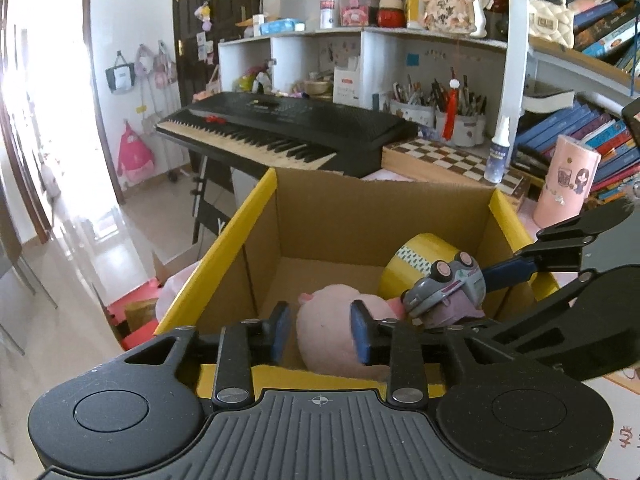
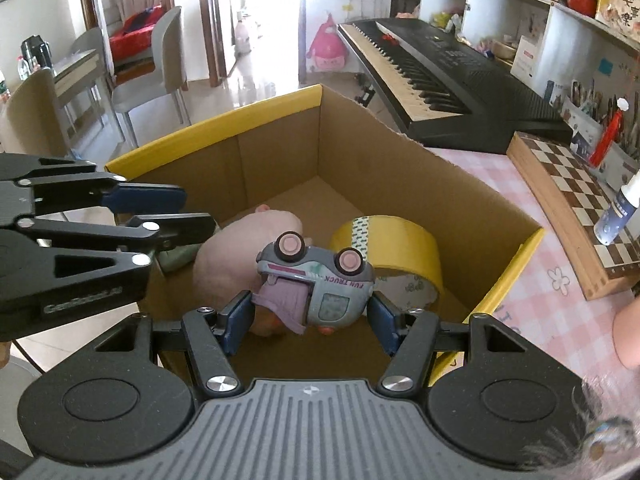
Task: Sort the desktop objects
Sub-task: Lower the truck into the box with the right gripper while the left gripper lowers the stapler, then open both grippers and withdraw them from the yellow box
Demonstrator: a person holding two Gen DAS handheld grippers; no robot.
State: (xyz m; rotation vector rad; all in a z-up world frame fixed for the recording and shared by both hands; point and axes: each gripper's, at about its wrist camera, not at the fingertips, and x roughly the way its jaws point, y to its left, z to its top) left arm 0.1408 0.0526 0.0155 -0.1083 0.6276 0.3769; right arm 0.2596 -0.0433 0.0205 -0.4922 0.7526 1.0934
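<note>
A grey plastic toy truck (image 2: 316,286), wheels up, hung clamped in my right gripper (image 2: 310,314) above the open yellow-edged cardboard box (image 2: 400,168), over a pink plush pig (image 2: 240,248) and yellow tape roll (image 2: 400,248). My left gripper (image 1: 320,330), parted and empty, hovered over the pig. Released here, I judged, the truck could bounce off the plush or clip the left fingers.

Black keyboard (image 1: 280,132) beside a wooden chessboard (image 1: 452,156).

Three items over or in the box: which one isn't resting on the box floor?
The grey toy truck, upside down, clamped in the right gripper above the box. The pink plush and yellow tape roll lie on the bottom.
</note>
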